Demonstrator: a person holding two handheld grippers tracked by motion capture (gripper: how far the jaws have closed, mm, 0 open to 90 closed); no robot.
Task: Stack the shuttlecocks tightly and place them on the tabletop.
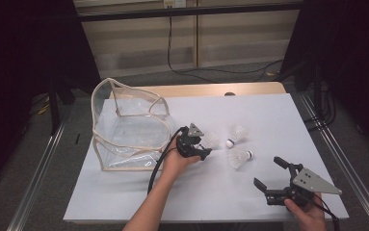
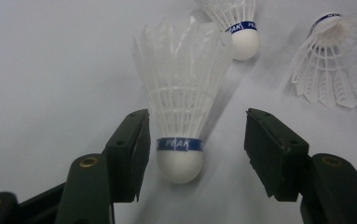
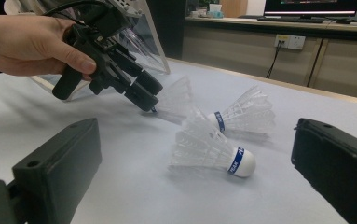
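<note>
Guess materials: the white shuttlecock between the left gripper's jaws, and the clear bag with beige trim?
White shuttlecock: skirt looks like real feathers, matte and translucent, with visible quills and thread rings; the smooth white rounded base could be coated cork or foam; glossy blue band. Clear bag with beige trim: glossy see-through soft plastic, likely vinyl, with reflections; edging looks like fabric binding.

The 3 shuttlecocks [image 1: 240, 157] have translucent white feather-like skirts, smooth matt white caps and glossy blue bands. The bag [image 1: 129, 126] is clear glossy plastic edged with beige cloth trim. The table [image 1: 269, 115] is smooth matt white over a pale wooden edge. The left gripper [image 2: 192, 149] has matt black plastic-looking jaws.
</note>
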